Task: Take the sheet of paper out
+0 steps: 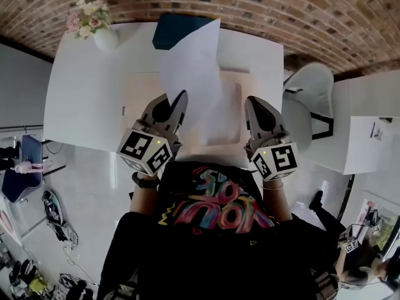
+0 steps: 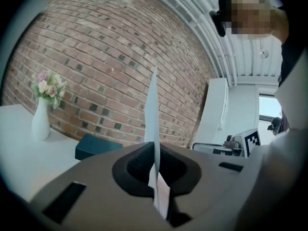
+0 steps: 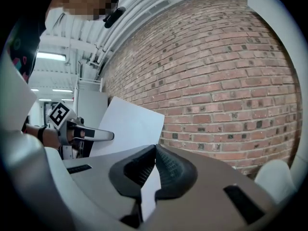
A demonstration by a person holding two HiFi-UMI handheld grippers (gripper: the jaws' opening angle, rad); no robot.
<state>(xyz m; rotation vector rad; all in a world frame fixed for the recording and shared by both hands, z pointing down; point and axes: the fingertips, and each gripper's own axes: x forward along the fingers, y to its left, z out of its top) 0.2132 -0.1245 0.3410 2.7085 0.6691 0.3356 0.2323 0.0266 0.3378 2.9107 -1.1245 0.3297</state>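
A white sheet of paper (image 1: pixel 190 61) stands up above the white table (image 1: pixel 87 99). My left gripper (image 1: pixel 181 95) is shut on its lower edge. In the left gripper view the paper (image 2: pixel 153 109) rises edge-on from between the closed jaws of that gripper (image 2: pixel 155 155). A pale clear sleeve (image 1: pixel 224 120) lies at the table's near edge, beside my right gripper (image 1: pixel 249 100). In the right gripper view the right gripper (image 3: pixel 154 149) has its tips together, with a thin white sheet edge (image 3: pixel 150 186), apparently the sleeve's, caught between them. The lifted paper (image 3: pixel 130 126) shows to the left.
A dark teal box (image 1: pixel 178 30) lies at the table's far edge. A white vase of flowers (image 1: pixel 95 25) stands at the far left corner. A brick wall (image 1: pixel 281 11) runs behind the table. A white chair (image 1: pixel 312 95) stands to the right.
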